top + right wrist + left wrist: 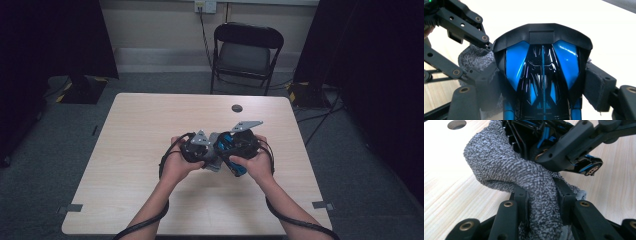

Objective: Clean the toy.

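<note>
The left gripper [541, 200] has its jaws pinched on a grey, nubbly knitted cloth [506, 167], which bunches up against a glossy black-and-blue toy car [541, 75]. The right gripper [541, 85] clamps that car's body between its jaws. Both are held together just above the middle of the pale wooden tabletop [150, 120].

Toy car [541, 75]: glossy blue and black plastic shell, smooth. Cloth [506, 167]: grey, nubbly terry weave, matt. Table [150, 125]: pale wood-grain laminate, smooth. Gripper jaws: matt black plastic.
</note>
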The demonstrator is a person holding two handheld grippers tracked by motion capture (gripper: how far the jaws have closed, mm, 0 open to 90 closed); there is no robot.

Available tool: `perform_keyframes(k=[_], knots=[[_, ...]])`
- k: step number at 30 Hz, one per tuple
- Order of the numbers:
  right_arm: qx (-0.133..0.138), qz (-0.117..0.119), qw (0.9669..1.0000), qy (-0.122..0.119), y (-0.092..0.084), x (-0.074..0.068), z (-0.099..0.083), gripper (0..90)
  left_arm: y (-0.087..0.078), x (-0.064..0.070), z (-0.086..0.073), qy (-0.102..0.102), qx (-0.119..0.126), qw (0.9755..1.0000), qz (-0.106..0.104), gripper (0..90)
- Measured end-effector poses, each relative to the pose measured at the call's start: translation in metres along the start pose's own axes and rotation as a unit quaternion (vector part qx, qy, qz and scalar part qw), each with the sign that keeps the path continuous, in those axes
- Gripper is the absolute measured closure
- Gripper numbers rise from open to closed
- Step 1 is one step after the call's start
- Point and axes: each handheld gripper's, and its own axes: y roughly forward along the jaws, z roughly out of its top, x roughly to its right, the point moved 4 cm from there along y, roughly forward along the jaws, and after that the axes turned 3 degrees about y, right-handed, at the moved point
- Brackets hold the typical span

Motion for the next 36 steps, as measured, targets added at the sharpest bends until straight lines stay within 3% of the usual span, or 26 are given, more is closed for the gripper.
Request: perform_keyframes(k=[10,19,36], knots=[[0.007,0.000,0.9999,0.009,0.000,0.000,0.004,25.4,0.002,0.003,0.000,-0.005,0.001,1.0000,-0.006,67.7],[0.018,0.003,0.9994,0.031,-0.002,0.005,0.011,25.4,0.015,0.016,0.001,0.015,-0.007,0.9994,-0.030,67.7],[0.013,0.002,0.9994,0.033,0.000,0.008,0.023,25.4,0.022,0.025,0.000,0.021,-0.012,0.9990,-0.039,67.7]])
